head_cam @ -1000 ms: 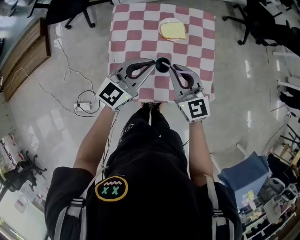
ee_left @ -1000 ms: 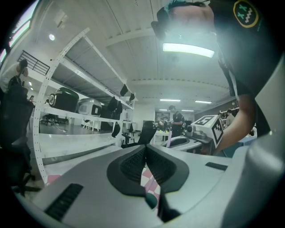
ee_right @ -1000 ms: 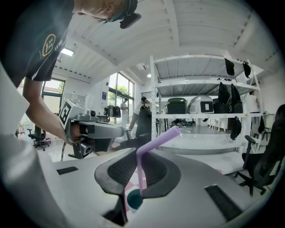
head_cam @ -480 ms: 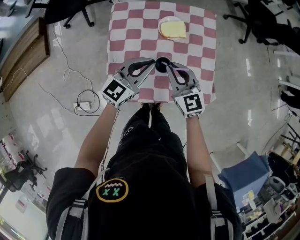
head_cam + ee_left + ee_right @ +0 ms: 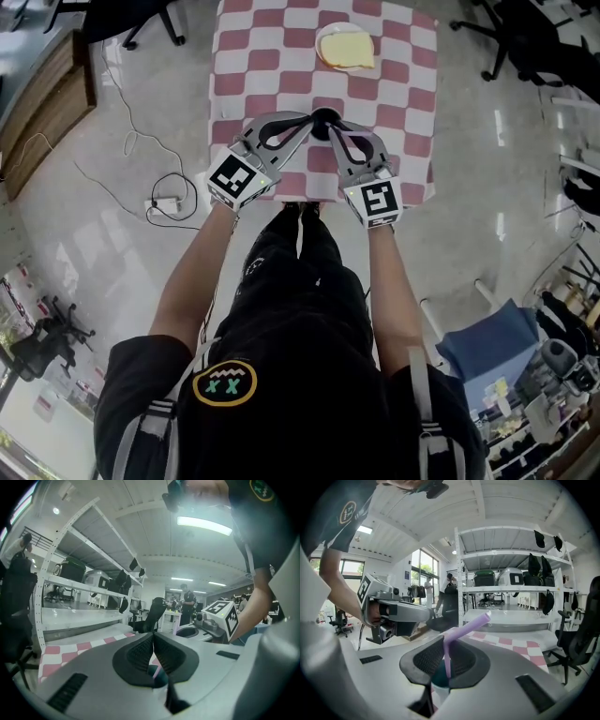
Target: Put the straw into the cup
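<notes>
Red-and-white checked cloth (image 5: 272, 56) over a small table, glossy floor all round. Near its front edge, purple bendy straw (image 5: 467, 627): upright below the bend, top part slanting up to the right, lower end seemingly dipping into the cup's mouth. Probably very light, hollow, smooth and easy to flatten; best pinched gently on the straight shaft under the bend, as done now. Pinched there by right gripper (image 5: 447, 656), jaws narrow, pads pressed on the shaft. Directly beneath, cup (image 5: 439, 676): white outside, teal inside, no liquid visible; likely light enough to tip at a sideways nudge. Left gripper (image 5: 153, 641) close against it from the other side, pads brought together; nothing clearly nipped, rim contact impossible to judge. Farther back, well apart, white plate (image 5: 322, 37) bearing one pale yellow slab (image 5: 347, 49).
</notes>
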### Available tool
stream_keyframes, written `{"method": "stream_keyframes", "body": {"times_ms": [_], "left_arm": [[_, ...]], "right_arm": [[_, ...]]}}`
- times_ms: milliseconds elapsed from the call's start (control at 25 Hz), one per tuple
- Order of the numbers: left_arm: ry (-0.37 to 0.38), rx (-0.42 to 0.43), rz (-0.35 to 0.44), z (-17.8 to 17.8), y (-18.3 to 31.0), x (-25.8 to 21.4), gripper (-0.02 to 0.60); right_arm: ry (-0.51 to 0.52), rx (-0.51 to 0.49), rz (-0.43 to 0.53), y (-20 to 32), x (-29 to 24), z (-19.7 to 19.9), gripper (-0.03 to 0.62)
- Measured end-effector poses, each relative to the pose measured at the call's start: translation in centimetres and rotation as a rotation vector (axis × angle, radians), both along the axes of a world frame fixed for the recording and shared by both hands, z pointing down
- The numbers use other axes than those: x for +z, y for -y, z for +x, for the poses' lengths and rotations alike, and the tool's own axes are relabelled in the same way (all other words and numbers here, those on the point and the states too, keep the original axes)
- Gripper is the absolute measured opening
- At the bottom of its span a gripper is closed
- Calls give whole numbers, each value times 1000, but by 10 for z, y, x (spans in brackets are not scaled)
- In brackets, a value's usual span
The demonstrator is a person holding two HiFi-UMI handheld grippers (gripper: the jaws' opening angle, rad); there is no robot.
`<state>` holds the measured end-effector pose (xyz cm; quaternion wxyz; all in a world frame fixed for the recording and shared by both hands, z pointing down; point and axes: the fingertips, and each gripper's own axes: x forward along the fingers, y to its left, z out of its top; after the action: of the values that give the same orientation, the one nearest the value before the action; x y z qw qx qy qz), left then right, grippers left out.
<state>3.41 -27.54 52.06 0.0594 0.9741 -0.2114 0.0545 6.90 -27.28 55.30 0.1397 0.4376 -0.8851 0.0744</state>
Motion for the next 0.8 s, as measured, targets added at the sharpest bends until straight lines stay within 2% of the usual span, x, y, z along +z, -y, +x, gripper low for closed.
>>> {"method": "stream_keyframes", "body": {"times_ms": [800], "left_arm": [[12, 10, 2, 9, -9, 8, 20]], "right_arm": [[-30, 1, -35, -4, 33, 1, 55]]}}
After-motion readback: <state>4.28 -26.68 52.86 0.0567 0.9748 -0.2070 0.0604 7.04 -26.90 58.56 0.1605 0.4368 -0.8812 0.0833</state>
